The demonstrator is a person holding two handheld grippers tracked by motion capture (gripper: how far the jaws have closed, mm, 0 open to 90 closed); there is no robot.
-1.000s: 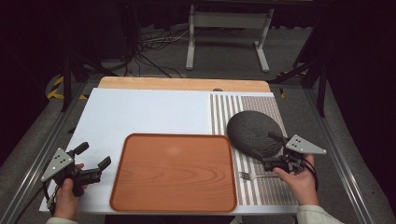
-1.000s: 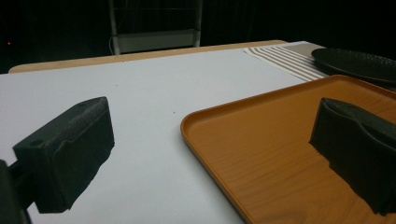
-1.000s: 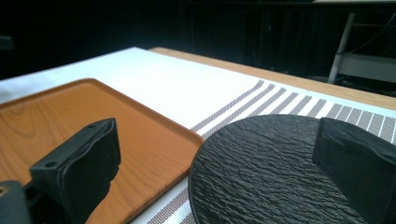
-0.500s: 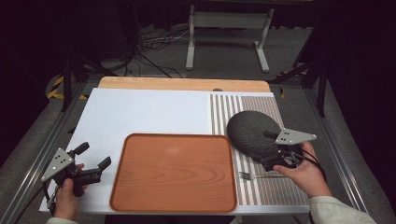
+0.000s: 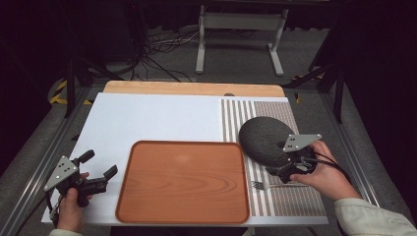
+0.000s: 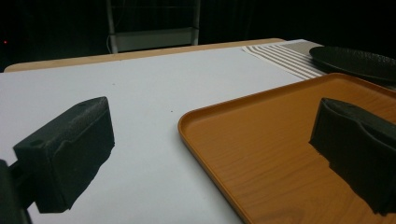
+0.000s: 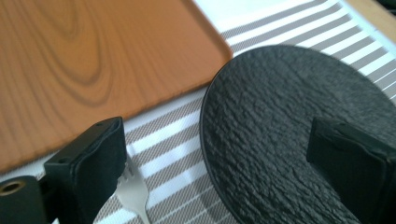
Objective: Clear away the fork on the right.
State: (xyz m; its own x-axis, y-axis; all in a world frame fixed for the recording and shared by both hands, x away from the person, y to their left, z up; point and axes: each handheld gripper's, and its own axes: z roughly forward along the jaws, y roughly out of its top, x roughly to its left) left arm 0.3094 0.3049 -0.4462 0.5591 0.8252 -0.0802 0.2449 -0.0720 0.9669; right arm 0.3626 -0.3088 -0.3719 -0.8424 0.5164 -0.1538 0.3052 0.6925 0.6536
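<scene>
A wood-grain orange tray [image 5: 184, 181] lies at the table's front middle, also in the left gripper view as the tray [image 6: 280, 149] and in the right gripper view [image 7: 84, 60]. A dark textured plate [image 5: 263, 137] rests on the striped mat [image 5: 290, 201]; the plate [image 7: 280, 126] looks close in the right gripper view. A fork [image 5: 268, 186] lies on the mat in front of the plate, tines [image 7: 133, 189] toward the tray. My right gripper [image 5: 278, 172] hangs open over the plate's near edge. My left gripper [image 5: 98, 169] stands open at the tray's left.
A white sheet [image 5: 147, 118] covers the table's left and middle. A wooden strip [image 5: 192, 88] runs along the far edge. Metal rails border both sides. A stand and cables sit on the floor beyond the table.
My right gripper has moved left and away from me, from beside the plate to over its near edge. The left gripper has stayed still.
</scene>
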